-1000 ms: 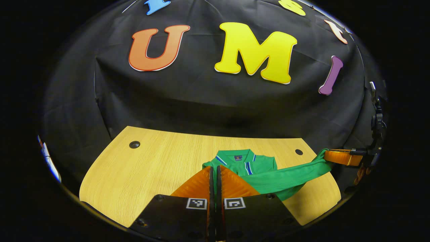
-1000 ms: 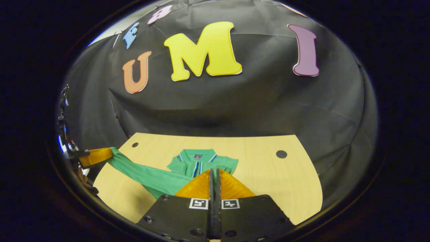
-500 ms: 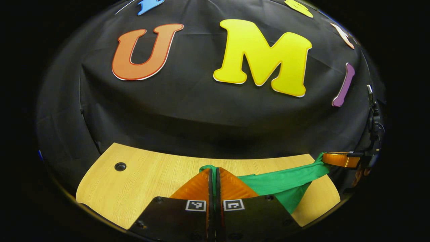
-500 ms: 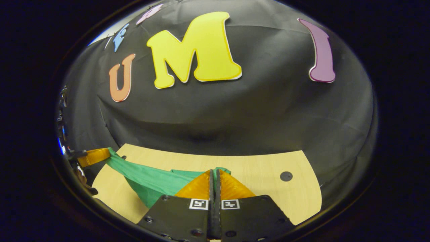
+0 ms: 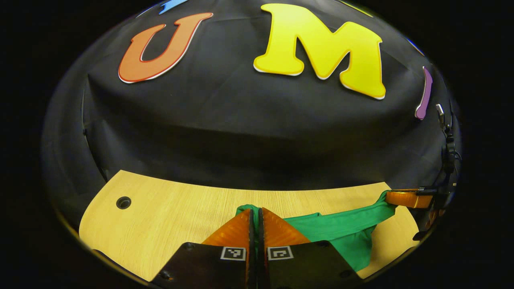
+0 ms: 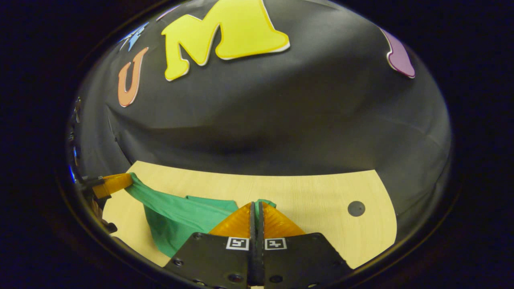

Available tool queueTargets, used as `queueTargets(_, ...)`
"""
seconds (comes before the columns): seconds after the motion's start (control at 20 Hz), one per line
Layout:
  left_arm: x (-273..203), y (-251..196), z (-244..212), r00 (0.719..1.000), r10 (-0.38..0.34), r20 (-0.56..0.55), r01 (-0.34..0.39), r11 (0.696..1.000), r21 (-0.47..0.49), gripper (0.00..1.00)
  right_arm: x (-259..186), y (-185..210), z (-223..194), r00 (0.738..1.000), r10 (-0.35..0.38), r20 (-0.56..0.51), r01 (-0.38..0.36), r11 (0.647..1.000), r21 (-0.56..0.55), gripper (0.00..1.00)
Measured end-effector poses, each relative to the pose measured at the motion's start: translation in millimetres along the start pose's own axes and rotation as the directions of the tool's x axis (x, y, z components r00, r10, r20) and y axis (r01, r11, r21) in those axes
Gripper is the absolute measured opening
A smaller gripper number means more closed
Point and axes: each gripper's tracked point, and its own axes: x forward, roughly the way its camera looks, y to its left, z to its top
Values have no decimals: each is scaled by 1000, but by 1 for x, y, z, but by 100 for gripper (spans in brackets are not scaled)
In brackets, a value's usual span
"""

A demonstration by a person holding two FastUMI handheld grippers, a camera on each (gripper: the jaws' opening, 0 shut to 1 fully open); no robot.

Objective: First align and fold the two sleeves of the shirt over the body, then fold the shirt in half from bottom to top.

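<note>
Carrying the hem forward, the left gripper (image 5: 253,210) and right gripper (image 6: 255,203), both clenched on the green shirt (image 5: 341,226), now hide the collar; bottom-to-top fold appears nearly complete.

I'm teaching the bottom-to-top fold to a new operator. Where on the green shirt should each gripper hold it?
At the two ends of one edge of the green shirt, as here: left gripper and right gripper each pinch an end, coming from the near side, fabric stretched between them above the table.
</note>
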Motion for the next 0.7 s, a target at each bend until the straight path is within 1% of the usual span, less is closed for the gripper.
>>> queueTargets(0.1,12,1,-15,999,4,-32,-4,1000,-7,8,13,-6,-8,1000,-13,-14,13,1000,-8,0)
queueTargets(0.25,24,3,-32,998,16,-66,-17,1000,-23,12,30,-11,-22,999,-22,-42,22,1000,-2,0)
queueTargets(0.4,30,4,-44,996,20,-84,-21,1000,-16,15,43,-13,-32,998,-34,-56,33,999,-15,2)
queueTargets(0.45,31,5,-48,995,25,-94,-26,1000,-11,17,43,-11,-34,998,-26,-60,26,1000,-15,2)
queueTargets(0.5,32,6,-50,995,28,-99,-29,1000,-9,19,44,-10,-37,997,-27,-70,26,1000,-8,10)
queueTargets(0.55,31,6,-51,994,33,-102,-34,999,-6,29,44,-10,-41,997,-29,-74,29,1000,1,13)
queueTargets(0.6,29,9,-53,994,45,-101,-45,999,1,36,41,-10,-41,997,-32,-69,33,999,9,13)
queueTargets(0.65,28,10,-51,994,55,-94,-54,999,6,57,37,-10,-40,998,-34,-60,35,999,14,13)
queueTargets(0.7,24,12,-50,994,63,-87,-63,998,11,53,32,-9,-40,998,-35,-49,36,999,18,17)
